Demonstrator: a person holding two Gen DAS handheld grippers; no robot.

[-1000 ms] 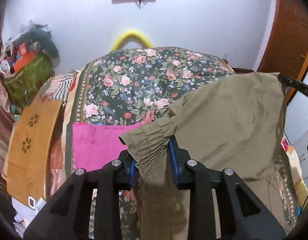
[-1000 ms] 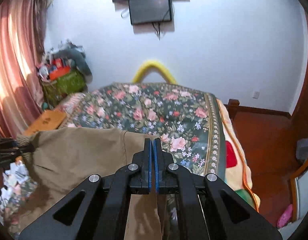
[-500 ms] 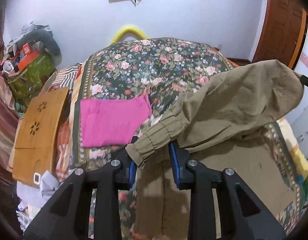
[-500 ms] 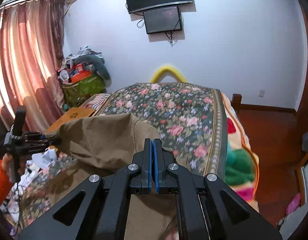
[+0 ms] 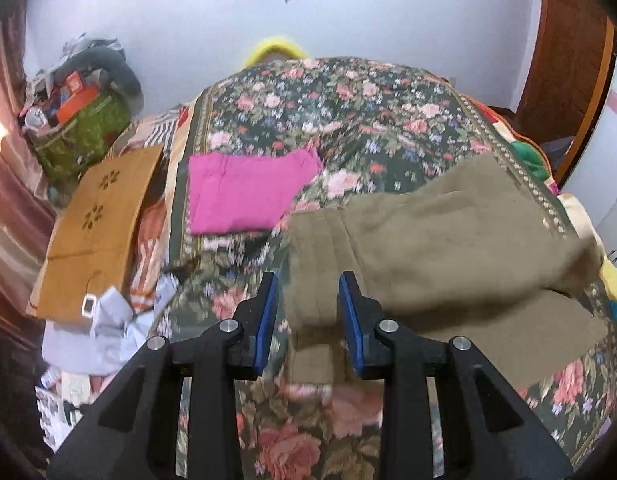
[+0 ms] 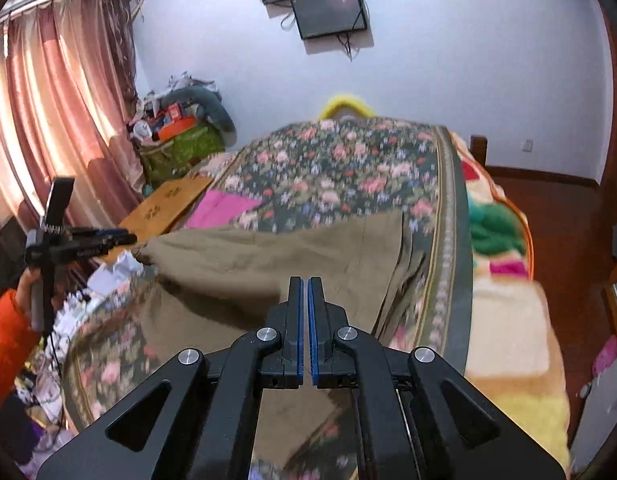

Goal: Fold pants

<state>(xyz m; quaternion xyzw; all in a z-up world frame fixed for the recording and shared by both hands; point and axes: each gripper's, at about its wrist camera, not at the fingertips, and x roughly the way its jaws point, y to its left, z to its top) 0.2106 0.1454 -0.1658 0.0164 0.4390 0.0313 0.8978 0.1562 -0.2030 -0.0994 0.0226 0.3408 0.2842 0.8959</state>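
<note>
The olive-brown pants (image 5: 436, 248) lie folded over on the floral bedspread (image 5: 348, 120). My left gripper (image 5: 308, 312) is open, its blue pads on either side of the pants' elastic cuff end without pinching it. In the right wrist view the pants (image 6: 268, 264) stretch from the left gripper (image 6: 108, 240) at far left to my right gripper (image 6: 306, 312). The right gripper's pads are pressed together on the near edge of the pants, holding it slightly above the bed.
A folded pink garment (image 5: 244, 192) lies on the bed beyond the pants. A wooden board (image 5: 96, 224) and loose clutter (image 5: 108, 320) sit off the bed's left side. A green bag (image 5: 80, 132) stands in the corner. Red floor (image 6: 548, 200) lies to the right.
Both grippers have come down and the raised pants half now lies folded over on the bed. The left gripper's jaws have opened wider and the cuff has dropped from its grip.
</note>
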